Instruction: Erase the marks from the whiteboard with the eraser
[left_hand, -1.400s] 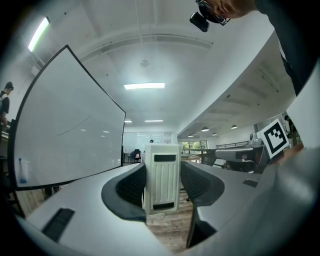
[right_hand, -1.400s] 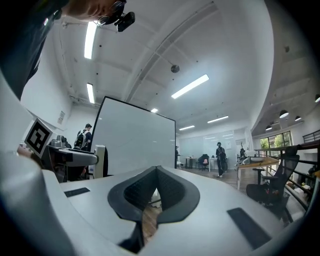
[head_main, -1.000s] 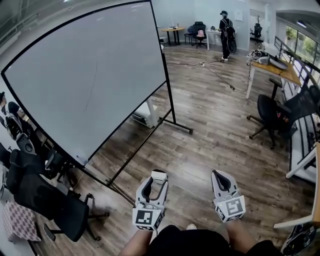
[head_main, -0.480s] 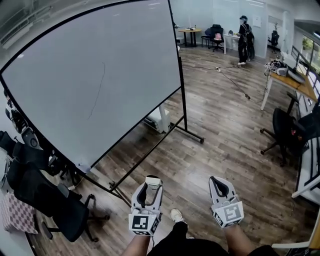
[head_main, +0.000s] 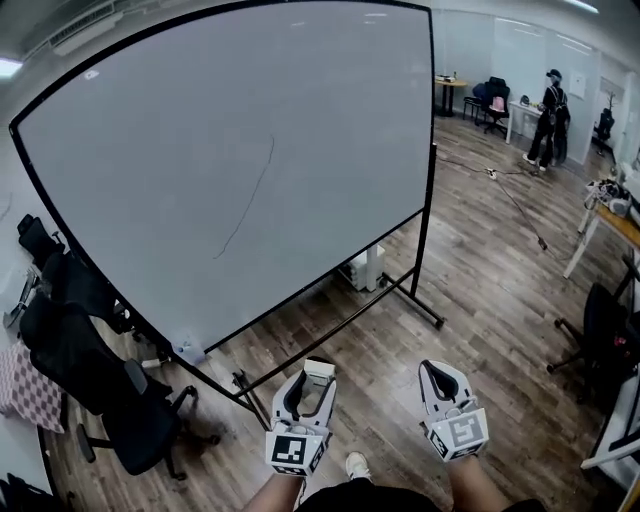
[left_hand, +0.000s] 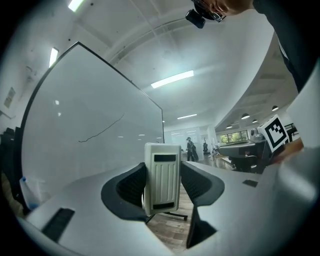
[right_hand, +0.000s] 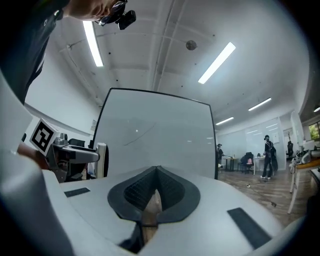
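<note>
The big whiteboard (head_main: 200, 140) stands on a black wheeled frame ahead and to my left. One thin dark curved line (head_main: 246, 198) runs down its middle. My left gripper (head_main: 314, 376) is low in the head view, shut on a white ribbed eraser (head_main: 319, 368), well short of the board. In the left gripper view the eraser (left_hand: 162, 176) stands upright between the jaws, with the whiteboard (left_hand: 85, 125) and its line (left_hand: 102, 131) to the left. My right gripper (head_main: 441, 372) hangs beside it, shut and empty; its jaws meet in the right gripper view (right_hand: 156, 172).
Black office chairs (head_main: 95, 385) crowd the floor left of the board's foot. A small bottle (head_main: 187, 351) sits at the lower frame corner. A person (head_main: 550, 116) stands far back right, near desks (head_main: 612, 222) and another chair (head_main: 606, 330). Wooden floor lies between.
The head view has swung left and come closer to the whiteboard, which now fills more of the frame. Both grippers hold the same pose, the left still shut on the eraser.
</note>
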